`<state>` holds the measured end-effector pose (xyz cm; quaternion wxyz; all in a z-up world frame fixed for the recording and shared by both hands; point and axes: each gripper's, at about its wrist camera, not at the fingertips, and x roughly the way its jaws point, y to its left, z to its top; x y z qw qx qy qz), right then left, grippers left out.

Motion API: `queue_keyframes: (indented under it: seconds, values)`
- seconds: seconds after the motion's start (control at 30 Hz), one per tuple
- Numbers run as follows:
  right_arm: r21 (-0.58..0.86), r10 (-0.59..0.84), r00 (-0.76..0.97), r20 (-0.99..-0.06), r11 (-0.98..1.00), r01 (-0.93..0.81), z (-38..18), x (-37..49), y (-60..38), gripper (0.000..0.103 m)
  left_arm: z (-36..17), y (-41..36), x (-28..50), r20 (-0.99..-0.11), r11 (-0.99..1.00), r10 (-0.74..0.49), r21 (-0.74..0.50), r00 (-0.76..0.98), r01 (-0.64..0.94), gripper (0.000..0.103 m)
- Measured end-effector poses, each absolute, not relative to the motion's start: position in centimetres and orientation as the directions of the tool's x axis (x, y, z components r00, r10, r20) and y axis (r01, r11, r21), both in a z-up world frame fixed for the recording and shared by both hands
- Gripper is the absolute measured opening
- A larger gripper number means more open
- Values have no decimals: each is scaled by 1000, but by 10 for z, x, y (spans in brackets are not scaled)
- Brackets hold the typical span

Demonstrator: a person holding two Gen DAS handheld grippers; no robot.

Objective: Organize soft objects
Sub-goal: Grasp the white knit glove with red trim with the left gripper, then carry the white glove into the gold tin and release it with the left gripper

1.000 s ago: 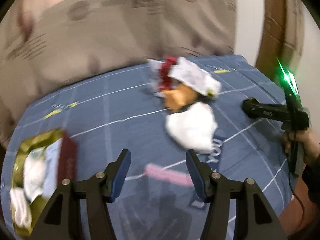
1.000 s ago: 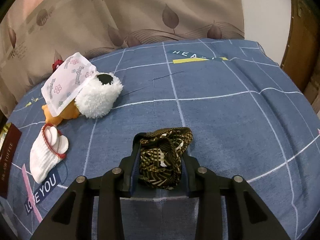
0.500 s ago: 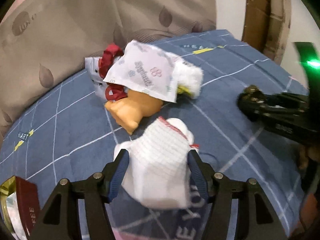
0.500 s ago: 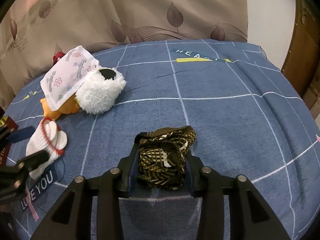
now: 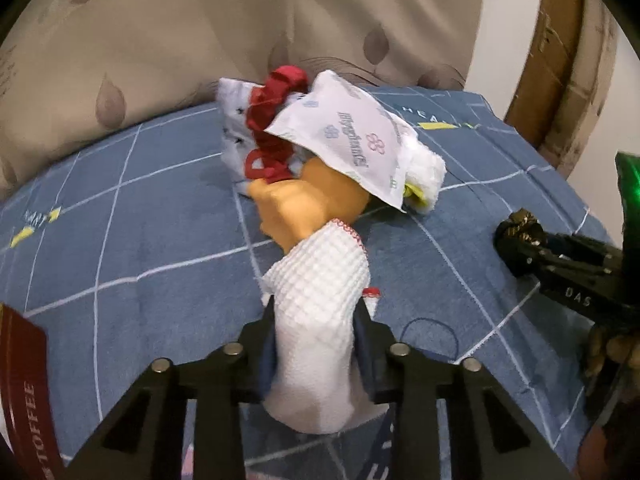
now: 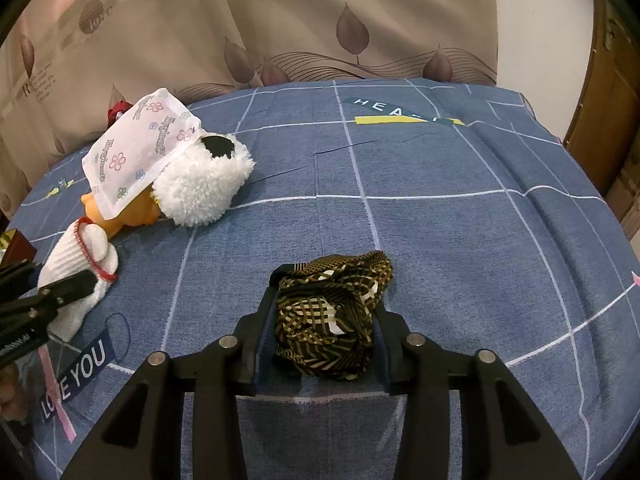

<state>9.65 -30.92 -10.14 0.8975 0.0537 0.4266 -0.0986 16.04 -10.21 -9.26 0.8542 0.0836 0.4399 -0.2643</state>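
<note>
A white ribbed sock with red trim [image 5: 320, 280] lies on the blue bedsheet [image 6: 440, 220]. My left gripper [image 5: 316, 320] is closing on it, and its pads pinch the sock's middle. The same sock [image 6: 76, 248] and left gripper [image 6: 48, 280] show at the left edge of the right wrist view. My right gripper [image 6: 326, 292] is shut on a crumpled brown-and-gold patterned cloth [image 6: 332, 320], low over the sheet. Behind the sock lies a plush toy [image 6: 200, 184] with an orange body [image 5: 304, 208], partly under a flower-printed white wrapper [image 5: 348, 136].
A red scrunchie [image 5: 276, 120] and a white printed cloth lie behind the plush toy. A red-lidded toffee tin [image 5: 24, 380] stands at the left edge. A leaf-patterned curtain [image 6: 280, 20] hangs behind the bed, and a wooden door frame [image 5: 560, 60] stands at the right.
My left gripper moved forward and down over the white sock, then narrowed its jaws onto it. The right gripper stayed in place with the patterned cloth.
</note>
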Motion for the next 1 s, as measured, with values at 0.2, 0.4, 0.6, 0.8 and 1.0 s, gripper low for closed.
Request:
queue_keyframes:
  seconds: [0.2, 0.4, 0.6, 0.8, 1.0]
  values:
    - [5, -137, 614, -777, 975, 223, -102, 97, -309, 40, -86, -88, 147, -794, 868, -355, -84, 493, 490, 32]
    - [-3, -143, 612, -778, 975, 223, -102, 98, -307, 40, -79, -84, 135, -797, 877, -326, -55, 509, 477, 31]
    - [-1, -142, 612, -778, 975, 224, -101, 98, -307, 40, -61, -71, 124, -787, 885, -331, -67, 520, 461, 31]
    - [-1, -142, 612, -778, 974, 225, -101, 97, -307, 40, -49, -53, 115, -791, 893, -319, -66, 523, 445, 32]
    - [-1, -142, 612, -778, 974, 225, -102, 97, -307, 40, -37, -28, 112, -786, 909, -295, -55, 543, 414, 31]
